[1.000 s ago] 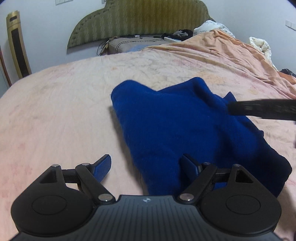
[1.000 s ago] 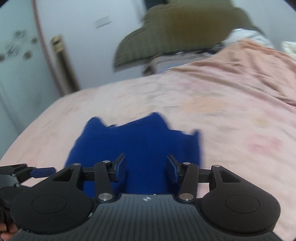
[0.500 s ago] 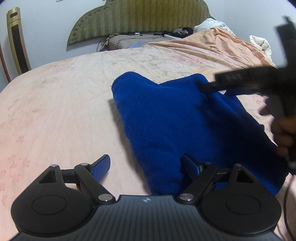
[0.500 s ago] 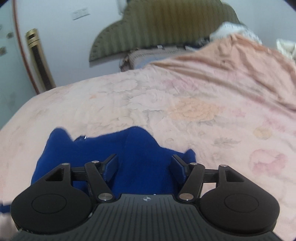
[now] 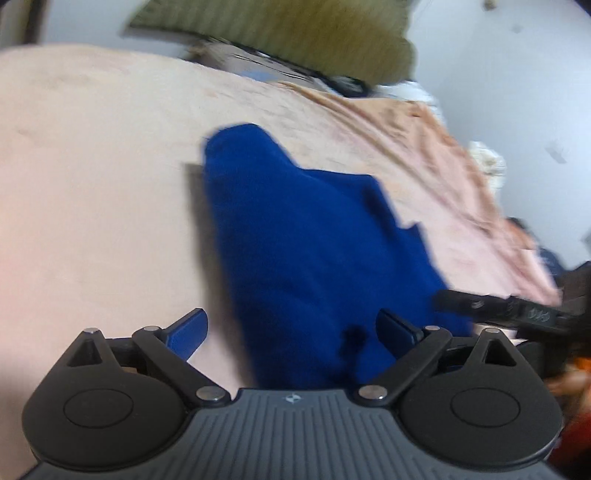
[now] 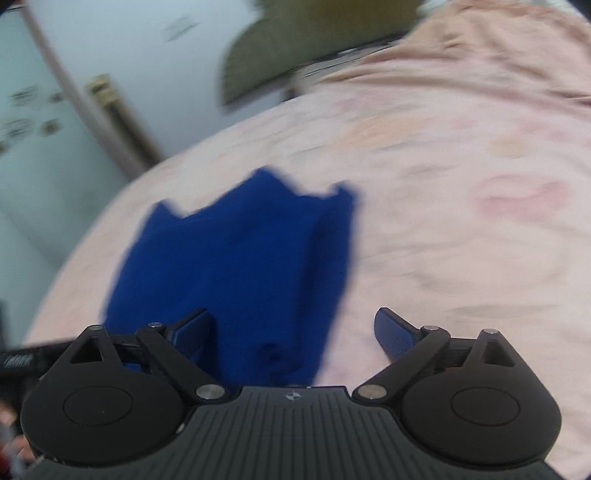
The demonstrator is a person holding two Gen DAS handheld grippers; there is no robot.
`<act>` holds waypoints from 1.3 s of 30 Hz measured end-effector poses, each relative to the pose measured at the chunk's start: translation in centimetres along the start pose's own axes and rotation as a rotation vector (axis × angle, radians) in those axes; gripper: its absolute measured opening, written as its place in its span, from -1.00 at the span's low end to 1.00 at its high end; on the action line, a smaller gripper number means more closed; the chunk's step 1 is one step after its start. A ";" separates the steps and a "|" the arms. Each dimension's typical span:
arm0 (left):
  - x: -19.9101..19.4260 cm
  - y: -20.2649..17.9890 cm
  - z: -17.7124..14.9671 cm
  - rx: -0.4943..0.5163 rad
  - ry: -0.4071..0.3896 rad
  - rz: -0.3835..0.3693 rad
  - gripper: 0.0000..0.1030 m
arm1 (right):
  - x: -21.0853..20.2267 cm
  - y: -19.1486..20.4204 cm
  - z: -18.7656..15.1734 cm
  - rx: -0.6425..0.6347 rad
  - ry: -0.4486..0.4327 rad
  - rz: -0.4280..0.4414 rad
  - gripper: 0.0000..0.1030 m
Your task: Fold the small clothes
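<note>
A small dark blue garment [image 5: 317, 243] lies folded on the pink bedsheet [image 5: 92, 206]. In the left wrist view my left gripper [image 5: 291, 328] is open and empty, its jaws spread over the garment's near left edge. The right gripper's black body [image 5: 517, 310] shows at the right edge of that view. In the right wrist view the garment [image 6: 240, 258] lies ahead, and my right gripper [image 6: 295, 328] is open and empty over its near right edge. Both views are blurred by motion.
A green padded headboard [image 5: 280, 33] and a pale wall stand at the far end of the bed. A rumpled peach blanket [image 5: 424, 147] covers the bed's right side. A gold-edged panel [image 6: 114, 110] leans on the left wall.
Both grippers have pulled back to the garment's near end and tilted. The right gripper's jaws have opened wider. The garment lies as before.
</note>
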State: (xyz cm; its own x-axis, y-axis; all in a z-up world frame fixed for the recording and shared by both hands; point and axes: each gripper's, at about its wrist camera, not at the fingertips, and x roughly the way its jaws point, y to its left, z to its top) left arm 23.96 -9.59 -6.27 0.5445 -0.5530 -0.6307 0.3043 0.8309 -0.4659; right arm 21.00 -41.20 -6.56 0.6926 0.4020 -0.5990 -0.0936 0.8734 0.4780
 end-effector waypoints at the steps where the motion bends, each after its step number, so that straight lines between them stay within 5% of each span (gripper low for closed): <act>1: 0.2 -0.2 -0.1 0.016 0.028 -0.051 0.91 | 0.4 0.4 -0.2 -0.011 0.020 0.064 0.78; 4: 0.2 -1.5 -1.2 0.121 0.041 -0.077 0.87 | 1.6 1.7 -0.7 -0.036 0.030 0.147 0.75; 8: 0.0 -1.7 -1.8 0.194 0.003 0.001 -0.11 | 3.5 0.3 0.4 0.144 -0.017 0.229 0.46; 10: -0.4 -0.6 -1.1 0.130 0.013 -0.033 -0.49 | 4.7 -0.4 0.8 0.232 -0.003 0.230 -0.31; 12: -0.8 0.2 -0.9 0.096 0.005 -0.052 -0.69 | 5.7 0.5 0.7 0.239 0.014 0.212 -0.41; 21: -5.6 1.8 0.0 0.151 -0.064 0.051 -0.72 | 5.5 5.4 0.3 0.173 -0.019 0.229 -0.45; 23: -5.2 2.2 -0.4 0.143 -0.015 0.083 -0.67 | 5.9 5.8 0.0 0.163 0.005 0.160 -0.33; 27: -6.2 2.0 -1.5 0.141 -0.018 0.089 -0.40 | 3.9 6.2 -1.2 0.150 -0.014 0.098 0.28; 31: -7.2 1.4 -3.1 0.154 -0.016 0.064 -0.33 | 0.1 6.2 -3.6 0.117 -0.016 0.050 0.32; 34: -7.0 0.9 -4.4 0.175 0.001 0.074 -0.36 | -1.4 5.8 -6.1 0.125 0.033 0.111 0.32; 35: -7.0 0.8 -4.8 0.178 0.000 0.085 -0.41 | -1.5 6.1 -6.9 0.108 0.042 0.133 0.30; 37: -7.0 0.7 -5.0 0.172 -0.009 0.103 -0.66 | -1.9 7.1 -7.8 0.048 0.040 0.110 -0.45; 39: -7.5 0.4 -4.9 0.154 -0.020 0.103 -0.75 | -2.4 7.6 -8.1 0.045 0.034 0.088 -0.66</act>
State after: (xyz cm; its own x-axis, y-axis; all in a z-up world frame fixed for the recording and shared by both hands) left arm 16.14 -5.41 -4.74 0.5939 -0.4647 -0.6567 0.3615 0.8834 -0.2982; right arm 12.84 -33.25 -6.73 0.6581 0.4867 -0.5745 -0.1205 0.8213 0.5577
